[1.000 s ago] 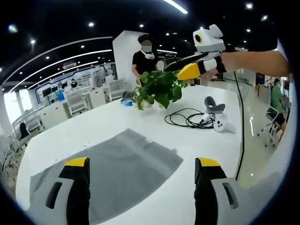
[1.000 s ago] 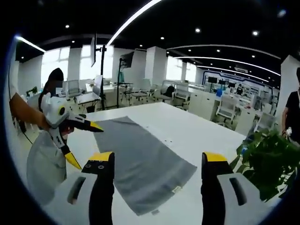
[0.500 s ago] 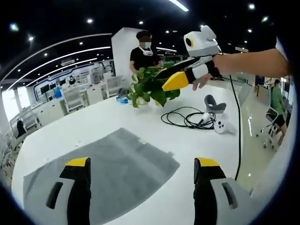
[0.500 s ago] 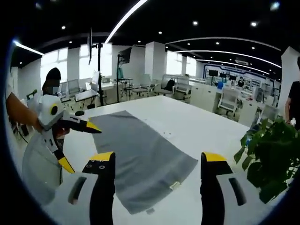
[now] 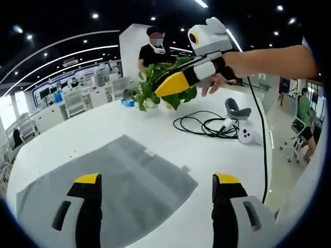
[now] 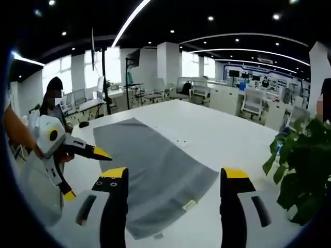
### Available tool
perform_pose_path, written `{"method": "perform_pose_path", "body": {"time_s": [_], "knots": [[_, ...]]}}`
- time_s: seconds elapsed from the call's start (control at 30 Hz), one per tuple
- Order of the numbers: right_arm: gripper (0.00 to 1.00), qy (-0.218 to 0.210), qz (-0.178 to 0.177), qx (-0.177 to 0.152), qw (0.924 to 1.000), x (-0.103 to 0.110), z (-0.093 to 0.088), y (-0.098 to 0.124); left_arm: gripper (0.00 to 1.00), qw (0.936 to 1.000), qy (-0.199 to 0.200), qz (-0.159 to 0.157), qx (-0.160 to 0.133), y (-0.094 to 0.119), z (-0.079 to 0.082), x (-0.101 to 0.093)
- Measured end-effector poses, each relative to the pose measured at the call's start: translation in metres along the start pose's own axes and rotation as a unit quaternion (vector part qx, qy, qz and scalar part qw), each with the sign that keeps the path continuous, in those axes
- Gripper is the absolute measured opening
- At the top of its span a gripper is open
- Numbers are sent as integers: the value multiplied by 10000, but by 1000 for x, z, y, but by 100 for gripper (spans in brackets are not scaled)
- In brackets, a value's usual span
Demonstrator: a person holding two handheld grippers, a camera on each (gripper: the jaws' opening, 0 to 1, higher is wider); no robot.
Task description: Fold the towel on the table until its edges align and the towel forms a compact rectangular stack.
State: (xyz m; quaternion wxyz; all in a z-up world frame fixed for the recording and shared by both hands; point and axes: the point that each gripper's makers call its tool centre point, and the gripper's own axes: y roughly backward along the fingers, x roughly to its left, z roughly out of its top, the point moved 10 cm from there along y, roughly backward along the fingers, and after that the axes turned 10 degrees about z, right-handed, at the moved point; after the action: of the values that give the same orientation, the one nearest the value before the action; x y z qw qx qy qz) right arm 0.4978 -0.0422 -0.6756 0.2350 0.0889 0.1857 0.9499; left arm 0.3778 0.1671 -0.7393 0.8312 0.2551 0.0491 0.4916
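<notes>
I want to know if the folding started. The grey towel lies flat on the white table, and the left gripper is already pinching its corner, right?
Not quite. The grey towel does lie flat on the white table, but the left gripper is open above it, pinching nothing. The left gripper view shows this.

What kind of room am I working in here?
Most likely a large open-plan office or lab: rows of desks and chairs, strip ceiling lights, and a big white table holding the grey towel.
</notes>
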Motion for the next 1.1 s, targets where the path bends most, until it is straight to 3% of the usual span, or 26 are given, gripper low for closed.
{"method": "perform_pose_path", "body": {"time_s": [0.27, 0.6, 1.1], "knots": [[71, -131, -31, 102, 9999, -22, -13, -18, 88, 9999, -70, -90, 123, -24, -9, 4], [63, -253, -147, 333, 9990, -47, -38, -47, 83, 9991, -186, -284, 262, -51, -22, -7], [44, -702, -650, 622, 9935, -97, -67, -104, 61, 9946, -504, -804, 424, -87, -44, -37]]}}
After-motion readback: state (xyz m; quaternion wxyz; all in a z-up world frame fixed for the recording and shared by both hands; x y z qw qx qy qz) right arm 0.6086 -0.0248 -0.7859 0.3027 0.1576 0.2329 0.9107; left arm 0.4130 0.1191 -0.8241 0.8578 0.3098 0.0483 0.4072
